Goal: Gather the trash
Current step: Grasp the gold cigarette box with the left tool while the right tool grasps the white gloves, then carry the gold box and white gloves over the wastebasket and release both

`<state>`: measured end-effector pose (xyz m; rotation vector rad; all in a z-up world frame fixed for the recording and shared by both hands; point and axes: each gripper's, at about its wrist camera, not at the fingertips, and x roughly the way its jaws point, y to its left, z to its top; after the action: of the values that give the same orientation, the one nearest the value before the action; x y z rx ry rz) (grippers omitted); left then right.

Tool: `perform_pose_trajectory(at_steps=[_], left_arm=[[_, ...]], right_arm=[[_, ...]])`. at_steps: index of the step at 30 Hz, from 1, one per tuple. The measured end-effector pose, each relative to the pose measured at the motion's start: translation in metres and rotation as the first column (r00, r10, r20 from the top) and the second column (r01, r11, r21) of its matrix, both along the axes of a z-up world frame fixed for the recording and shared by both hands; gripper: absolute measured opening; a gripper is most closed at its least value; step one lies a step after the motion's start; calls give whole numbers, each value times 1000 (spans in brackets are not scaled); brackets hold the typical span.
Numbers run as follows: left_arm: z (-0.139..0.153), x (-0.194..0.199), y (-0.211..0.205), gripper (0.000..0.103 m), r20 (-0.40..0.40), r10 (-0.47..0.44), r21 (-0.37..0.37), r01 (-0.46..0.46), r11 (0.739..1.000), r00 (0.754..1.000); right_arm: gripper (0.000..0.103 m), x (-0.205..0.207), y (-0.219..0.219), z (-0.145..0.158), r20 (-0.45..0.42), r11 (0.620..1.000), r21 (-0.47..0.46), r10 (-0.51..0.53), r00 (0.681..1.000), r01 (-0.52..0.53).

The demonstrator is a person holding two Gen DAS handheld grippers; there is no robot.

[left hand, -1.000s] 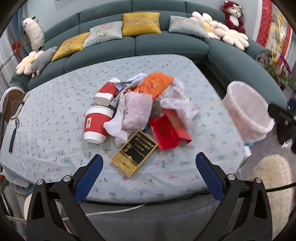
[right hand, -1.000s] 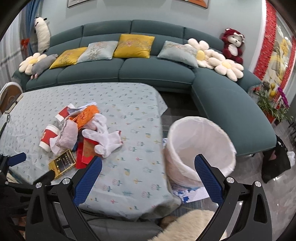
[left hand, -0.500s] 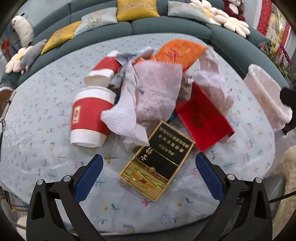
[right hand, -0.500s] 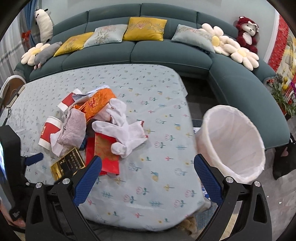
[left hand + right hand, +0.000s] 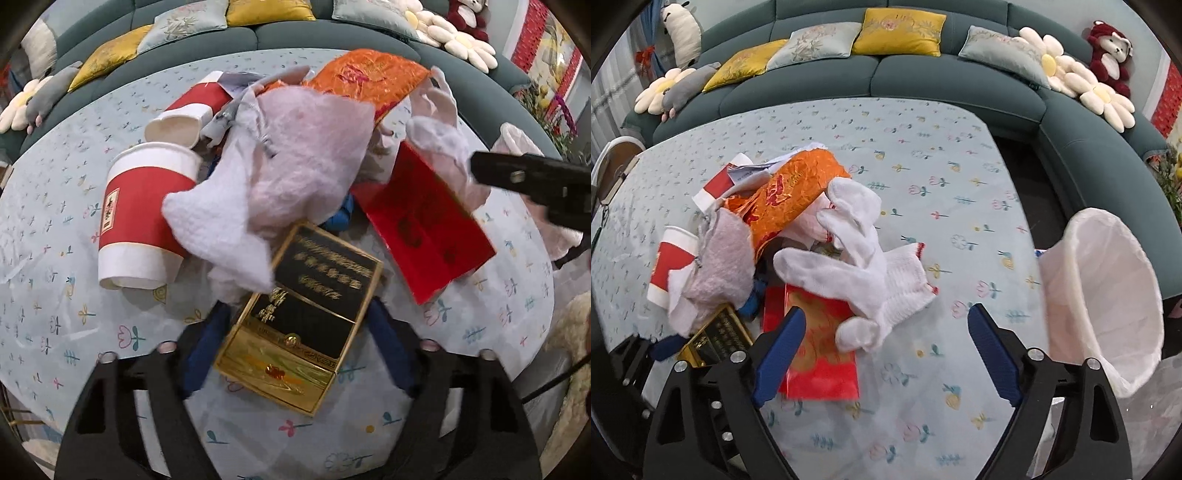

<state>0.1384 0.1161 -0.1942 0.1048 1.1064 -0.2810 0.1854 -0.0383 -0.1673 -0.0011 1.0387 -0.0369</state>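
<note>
A trash pile lies on the flowered tablecloth [image 5: 55,325]: a gold and black box [image 5: 306,314], a red envelope [image 5: 424,229], two red and white paper cups [image 5: 144,218], grey-pink cloth [image 5: 295,162], an orange packet [image 5: 369,77] and white gloves [image 5: 871,266]. My left gripper [image 5: 299,339] is open, its blue fingers [image 5: 207,347] on either side of the gold box, close to it. My right gripper [image 5: 882,347] is open just in front of the white gloves and the red envelope [image 5: 820,354]. A white-lined trash bin [image 5: 1108,295] stands to the right of the table.
A teal sofa [image 5: 923,81] with yellow and grey cushions and flower-shaped plush toys curves behind the table. A red plush bear [image 5: 1112,48] sits at its right end. A pale fluffy rug [image 5: 569,369] lies on the floor by the table's right edge.
Both grippers have moved forward toward the pile. The left one's fingers have narrowed from wide open and now straddle the gold box. The right one now hovers by the gloves and red envelope.
</note>
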Motion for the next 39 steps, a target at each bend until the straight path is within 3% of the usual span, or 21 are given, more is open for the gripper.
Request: perform_pose_trajectory(at_steps=[2,7,9,14,29,39], left_arm=[[3,2,1,60,-9,16,-19,-16,1000,1000],[9,1,3,58,-20,51,-49,-52,997,999],[12,0,3,58,-23,56,-55,-57,997,998],[22,-6,0,58,-27,77,-76,-79,994,997],[93,-24,-42,58,80,34,-130,-24,991,996],[136,-20,-136,58,155,-123,-164,149,975,980]], right_arm=[[77,9,1,-6,-11,1000,9,2,1000,-2],[55,25,2,-18,-36,999,42,9,999,-7],[33,28,2,-24,-56,998,63,18,998,-15],[8,21,-1,-21,-51,997,79,28,998,-24],[5,-24,-60,50,102,993,111,-60,993,48],[5,-64,-142,86,183,977,115,-198,963,179]])
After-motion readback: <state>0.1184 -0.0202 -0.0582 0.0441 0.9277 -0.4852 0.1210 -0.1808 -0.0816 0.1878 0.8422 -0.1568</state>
